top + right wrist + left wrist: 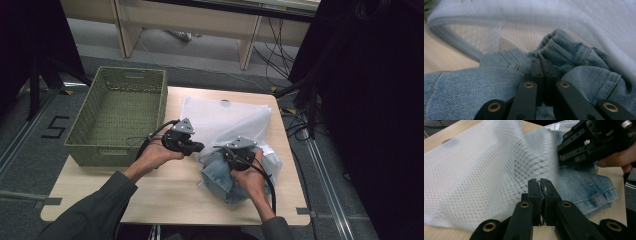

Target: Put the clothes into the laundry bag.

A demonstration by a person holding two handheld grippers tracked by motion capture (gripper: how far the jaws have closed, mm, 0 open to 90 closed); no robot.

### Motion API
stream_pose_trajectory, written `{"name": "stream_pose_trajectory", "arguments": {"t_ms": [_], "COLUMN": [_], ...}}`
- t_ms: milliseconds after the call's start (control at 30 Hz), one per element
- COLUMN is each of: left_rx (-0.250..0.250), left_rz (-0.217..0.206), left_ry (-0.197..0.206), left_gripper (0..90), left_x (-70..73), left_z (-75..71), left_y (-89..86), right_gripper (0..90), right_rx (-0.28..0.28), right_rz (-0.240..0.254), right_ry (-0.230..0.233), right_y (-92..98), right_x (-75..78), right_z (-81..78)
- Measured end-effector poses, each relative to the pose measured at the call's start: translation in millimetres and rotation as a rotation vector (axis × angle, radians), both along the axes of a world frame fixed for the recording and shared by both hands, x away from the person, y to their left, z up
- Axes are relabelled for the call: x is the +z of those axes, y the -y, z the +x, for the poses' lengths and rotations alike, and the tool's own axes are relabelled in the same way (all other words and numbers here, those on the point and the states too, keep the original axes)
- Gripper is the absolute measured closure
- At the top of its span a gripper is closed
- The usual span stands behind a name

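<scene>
Right now the denim garment (223,176) lies half inside the white mesh bag (226,119) on the surface (165,192), its bulk toward the near right, the bag's mouth just beyond. The right claw (541,65) is clamped on a denim fold; the left claw (539,185), just left, pinches the mesh edge, holding the mouth up.

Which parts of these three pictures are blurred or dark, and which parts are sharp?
High view: evenly lit on the table, very dark at both sides. Left gripper view: the raised edge of the white mesh bag is smeared by motion, while the denim garment and the left tongs are sharp. Right gripper view: the mesh near the top is soft and out of focus; the denim weave is crisp.
</scene>
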State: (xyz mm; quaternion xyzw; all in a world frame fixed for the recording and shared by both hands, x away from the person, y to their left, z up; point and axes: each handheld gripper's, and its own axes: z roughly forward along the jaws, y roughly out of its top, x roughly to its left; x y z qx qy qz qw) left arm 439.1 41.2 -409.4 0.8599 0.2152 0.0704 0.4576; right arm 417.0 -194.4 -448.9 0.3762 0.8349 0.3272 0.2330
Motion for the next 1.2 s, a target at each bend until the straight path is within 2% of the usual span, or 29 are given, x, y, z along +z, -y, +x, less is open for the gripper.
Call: {"name": "stream_pose_trajectory", "arguments": {"t_ms": [67, 100, 133, 167, 200, 267, 300, 333, 367, 400, 467, 500, 567, 600, 733, 800, 833, 867, 967, 1033, 1067, 1100, 1167, 1200], "left_rx": [0.005, 0.001, 0.018, 0.027, 0.034, 0.03, 0.037, 0.04, 0.013, 0.009, 0.023, 0.065, 0.004, 0.004, 0.013, 0.015, 0.019, 0.021, 0.023, 0.022, 0.016, 0.018, 0.015, 0.002], "left_rz": [0.024, 0.036, 0.028, 0.025, 0.037, 0.109, 0.114, 0.143, 0.183, 0.197, 0.163, 0.118, 0.234, 0.246, 0.246, 0.239, 0.232, 0.215, 0.21, 0.215, 0.223, 0.228, 0.233, 0.245], "left_ry": [0.013, 0.019, 0.004, -0.013, -0.027, -0.03, -0.038, -0.074, -0.08, -0.103, -0.137, -0.169, -0.112, -0.107, -0.092, -0.075, -0.083, -0.1, -0.091, -0.093, -0.081, -0.086, -0.102, -0.092], "left_gripper": [82.1, 78.1, 75.1, 72.8, 69.0, 59.6, 57.0, 54.7, 52.9, 50.7, 44.8, 43.1, 44.1, 44.9, 52.7, 65.4, 71.4, 75.0, 85.1, 87.3, 87.5, 87.7, 87.7, 87.8], "left_x": [-1.9, -2.3, -4.4, -7.6, -12.5, -27.5, -34.8, -46.1, -52.6, -58.0, -67.3, -72.7, -76.4, -79.1, -91.7, -95.2, -95.3, -96.2, -97.1, -97.2, -96.4, -95.8, -95.3, -94.4], "left_z": [-5.9, -7.4, -11.3, -15.8, -21.1, -29.9, -32.6, -35.8, -35.2, -35.6, -36.3, -39.5, -39.6, -40.4, -35.9, -33.8, -32.9, -32.1, -34.4, -38.8, -41.1, -44.0, -51.0, -53.5], "left_y": [-0.9, -2.2, -3.3, -4.9, -6.3, -8.2, -7.3, -6.8, -6.2, -3.7, 4.0, 10.7, 14.7, 18.4, 30.1, 33.1, 33.8, 34.5, 36.3, 34.7, 32.8, 30.4, 25.1, 22.2], "right_gripper": [90.0, 90.0, 90.0, 90.0, 90.0, 90.0, 90.0, 90.0, 90.0, 90.0, 90.0, 90.0, 90.0, 90.0, 90.0, 90.0, 90.0, 90.0, 90.0, 90.0, 90.0, 90.0, 90.0, 90.0], "right_rx": [-0.006, 0.001, 0.0, 0.01, 0.001, 0.011, 0.013, 0.014, 0.019, 0.023, 0.007, 0.011, 0.012, 0.01, 0.02, 0.012, 0.015, 0.014, 0.017, 0.023, 0.024, 0.022, 0.011, 0.019], "right_rz": [0.009, 0.011, 0.016, 0.009, 0.02, 0.024, 0.024, 0.028, 0.036, 0.039, 0.04, 0.04, 0.044, 0.045, 0.039, 0.043, 0.04, 0.04, 0.038, 0.034, 0.031, 0.034, 0.037, 0.019], "right_ry": [0.001, 0.007, 0.023, 0.013, 0.024, 0.02, 0.018, 0.028, 0.025, 0.019, 0.027, 0.033, 0.026, 0.025, 0.027, 0.032, 0.036, 0.034, 0.035, 0.03, 0.033, 0.047, 0.026, 0.056], "right_y": [1.3, 4.0, 5.3, 7.2, 7.0, 8.2, 8.8, 8.9, 9.0, 9.3, 9.5, 9.8, 9.8, 9.7, 9.9, 9.2, 9.3, 9.2, 9.0, 9.5, 9.9, 9.8, 8.9, 8.6], "right_x": [3.9, 4.6, 4.4, 5.6, 4.9, 6.2, 7.5, 7.0, 7.6, 8.1, 8.9, 9.3, 9.8, 9.7, 9.5, 9.7, 9.8, 10.1, 10.4, 12.1, 13.1, 13.0, 14.6, 14.7], "right_z": [-1.1, -0.4, 0.4, 0.2, -0.1, -0.5, -0.4, -0.3, 0.0, 0.1, -1.3, -1.1, -1.2, -1.2, -1.6, -1.9, -1.8, -1.9, -1.8, -2.2, -2.2, -2.1, -3.0, -0.4]}}
